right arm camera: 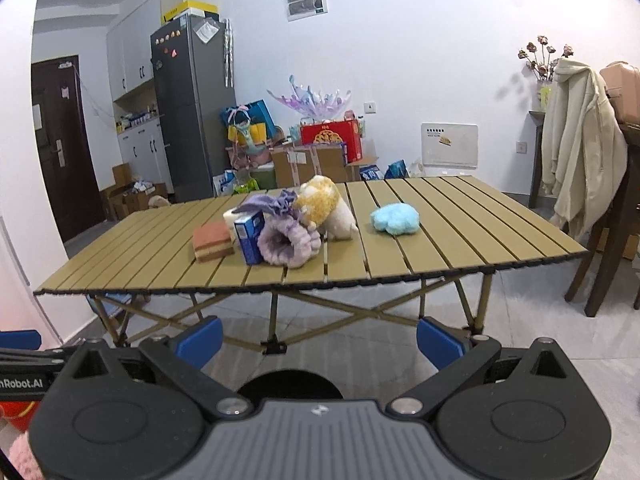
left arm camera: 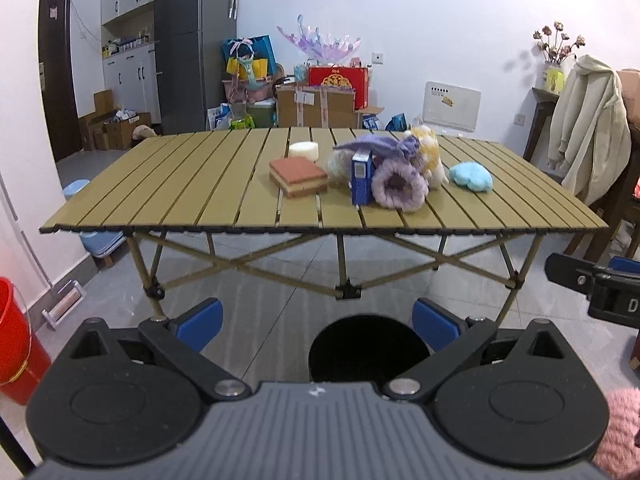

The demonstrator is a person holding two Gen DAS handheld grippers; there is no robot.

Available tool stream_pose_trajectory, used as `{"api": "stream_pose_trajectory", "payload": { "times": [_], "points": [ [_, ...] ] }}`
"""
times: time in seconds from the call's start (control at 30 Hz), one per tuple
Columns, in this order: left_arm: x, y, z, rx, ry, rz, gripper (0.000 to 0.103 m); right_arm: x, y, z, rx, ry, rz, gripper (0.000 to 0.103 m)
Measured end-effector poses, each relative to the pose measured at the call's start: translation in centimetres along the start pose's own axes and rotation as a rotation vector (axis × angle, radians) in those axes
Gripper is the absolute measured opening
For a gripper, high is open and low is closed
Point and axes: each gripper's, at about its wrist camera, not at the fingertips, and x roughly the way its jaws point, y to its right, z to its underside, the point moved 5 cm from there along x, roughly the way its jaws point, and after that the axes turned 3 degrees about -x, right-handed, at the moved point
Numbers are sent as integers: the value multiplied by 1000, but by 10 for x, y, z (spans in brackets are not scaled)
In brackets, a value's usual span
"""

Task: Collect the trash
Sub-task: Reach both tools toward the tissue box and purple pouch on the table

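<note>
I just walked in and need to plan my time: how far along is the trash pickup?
Nothing looks done. In hand: nothing; the left gripper and right gripper are open and empty, short of the table. Left: the blue carton, sponge and the rest remain on top. The black bin waits below.

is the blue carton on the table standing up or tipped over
Standing upright: the blue carton rests on its short end on the table.
</note>
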Motion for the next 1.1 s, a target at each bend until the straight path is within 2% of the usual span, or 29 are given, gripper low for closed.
{"api": "stream_pose_trajectory", "payload": {
  "times": [0.33,0.5,0.73,0.93,1.0,1.07,1.1],
  "points": [
    [60,-4,-38,-48,22,-25,103,64,-3,-24,-4,89,-60,103],
    [94,-10,-59,-97,34,-18,103,99,-7,-45,-31,153,-24,103],
    [137,-23,-85,-159,39,-34,103,158,-16,-72,-41,257,-30,103],
    [168,-33,-109,-181,68,-71,103,218,-28,-89,-127,242,4,103],
    [176,-36,-114,-185,80,-85,103,233,-33,-93,-154,243,-15,102],
    [183,-37,-119,-181,88,-98,103,248,-37,-97,-190,230,-3,97],
    [187,-38,-122,-177,90,-105,103,255,-40,-97,-216,220,10,89]
  ]
}}
